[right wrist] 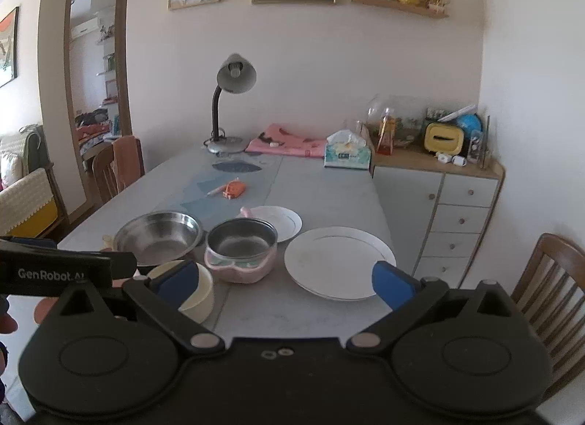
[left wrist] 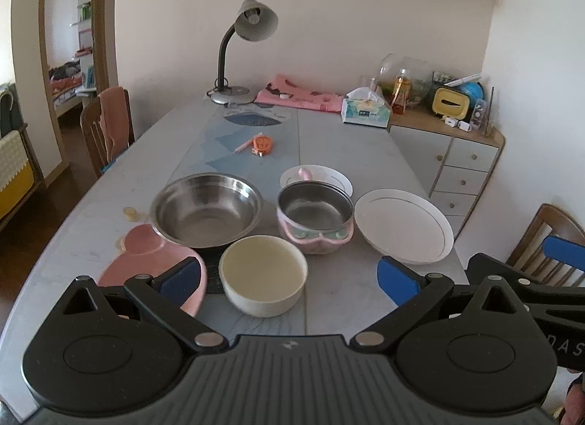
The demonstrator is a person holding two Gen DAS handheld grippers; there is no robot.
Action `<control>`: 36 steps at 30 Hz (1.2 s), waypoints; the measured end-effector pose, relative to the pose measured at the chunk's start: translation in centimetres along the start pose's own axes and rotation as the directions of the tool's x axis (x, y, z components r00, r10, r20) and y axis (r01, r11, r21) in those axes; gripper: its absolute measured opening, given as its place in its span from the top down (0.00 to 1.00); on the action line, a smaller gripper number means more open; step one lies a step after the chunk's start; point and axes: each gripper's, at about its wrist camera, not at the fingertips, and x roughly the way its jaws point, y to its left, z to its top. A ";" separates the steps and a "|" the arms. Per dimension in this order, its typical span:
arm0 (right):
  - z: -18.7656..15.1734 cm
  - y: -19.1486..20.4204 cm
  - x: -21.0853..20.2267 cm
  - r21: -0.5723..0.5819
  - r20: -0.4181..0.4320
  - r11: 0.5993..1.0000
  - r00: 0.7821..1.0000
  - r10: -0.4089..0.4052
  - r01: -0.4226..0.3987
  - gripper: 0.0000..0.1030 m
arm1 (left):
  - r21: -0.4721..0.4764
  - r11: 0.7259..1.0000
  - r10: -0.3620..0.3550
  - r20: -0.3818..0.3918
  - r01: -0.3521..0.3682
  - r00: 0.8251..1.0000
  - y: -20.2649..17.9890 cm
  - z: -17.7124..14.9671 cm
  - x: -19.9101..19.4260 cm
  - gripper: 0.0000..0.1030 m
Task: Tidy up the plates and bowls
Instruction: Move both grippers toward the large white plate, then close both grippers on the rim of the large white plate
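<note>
On the grey table (left wrist: pixel 340 154) stand a cream bowl (left wrist: pixel 263 275), a large steel bowl (left wrist: pixel 206 209), a pink pot with a steel inside (left wrist: pixel 314 218), a pink plate (left wrist: pixel 153 260), a large white plate (left wrist: pixel 404 225) and a small white plate (left wrist: pixel 331 176). My left gripper (left wrist: pixel 289 278) is open above the near edge, its fingers either side of the cream bowl without touching it. My right gripper (right wrist: pixel 285 278) is open, near the large white plate (right wrist: pixel 338 260). The cream bowl (right wrist: pixel 201 293) sits behind its left finger.
A desk lamp (left wrist: pixel 237 59), pink cloth (left wrist: pixel 299 94), tissue box (left wrist: pixel 365 110) and orange tape measure (left wrist: pixel 262 143) lie at the far end. A cabinet (left wrist: pixel 457 165) stands to the right, chairs on both sides (right wrist: pixel 548 286).
</note>
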 end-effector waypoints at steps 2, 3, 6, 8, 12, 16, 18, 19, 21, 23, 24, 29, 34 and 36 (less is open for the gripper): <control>0.3 -1.5 1.6 0.000 -0.013 1.000 1.000 0.008 -0.008 0.02 | 0.003 1.000 0.014 -0.007 -0.014 1.000 -1.1 0.5 1.5 0.00; 0.5 -2.4 2.4 0.001 -0.020 1.000 1.000 0.015 -0.015 0.02 | 0.004 1.000 0.023 -0.010 -0.022 1.000 -1.6 0.6 2.2 0.00; 0.9 -5.0 4.6 0.007 -0.034 0.999 0.999 0.033 -0.033 0.04 | 0.014 0.999 0.034 -0.019 -0.034 0.999 -3.2 1.2 4.4 0.00; 1.2 -6.7 6.2 -0.011 -0.042 0.999 0.998 0.040 -0.040 0.04 | 0.021 0.999 0.039 -0.039 -0.038 0.998 -4.4 1.5 6.2 0.00; 1.9 -10.1 9.7 -0.057 -0.091 0.997 0.995 0.050 -0.055 0.04 | 0.032 0.999 0.027 -0.101 -0.024 0.995 -7.0 1.9 10.1 0.00; 2.4 -12.7 13.6 -0.067 -0.158 0.995 0.986 0.060 -0.072 0.04 | 0.014 1.000 -0.001 -0.170 0.003 0.985 -9.3 2.4 13.9 0.00; 2.8 -14.2 15.9 -0.042 -0.203 0.995 0.976 0.076 -0.086 0.06 | -0.015 1.000 -0.021 -0.211 0.018 0.977 -10.1 2.6 15.9 0.00; 2.9 -14.7 17.0 -0.033 -0.219 0.996 0.973 0.078 -0.088 0.06 | -0.029 0.999 -0.024 -0.235 0.018 0.972 -10.6 2.6 17.0 0.00; 3.2 -15.7 19.4 -0.025 -0.262 0.994 0.961 0.093 -0.103 0.09 | -0.053 0.999 -0.023 -0.270 0.009 0.963 -11.1 2.5 18.8 0.00; 3.4 -16.5 21.6 -0.020 -0.291 0.994 0.952 0.098 -0.109 0.13 | -0.056 0.998 -0.010 -0.292 -0.007 0.956 -11.7 2.4 20.3 0.00; 3.4 -16.8 22.5 -0.025 -0.307 0.993 0.946 0.105 -0.118 0.13 | -0.048 0.999 0.004 -0.298 -0.019 0.954 -12.0 2.3 21.0 0.00; 3.2 -17.9 27.4 -0.048 -0.378 0.991 0.921 0.099 -0.126 0.23 | -0.063 0.998 0.001 -0.328 -0.023 0.945 -13.1 2.5 23.8 0.08; 2.6 -19.6 30.8 0.000 -0.440 0.994 0.892 0.100 -0.112 0.33 | -0.070 0.997 0.008 -0.369 -0.036 0.929 -13.6 2.4 25.7 0.24; 2.5 -20.1 31.8 0.023 -0.456 0.993 0.883 0.112 -0.114 0.38 | -0.075 0.997 0.005 -0.378 -0.036 0.926 -13.6 2.1 26.2 0.32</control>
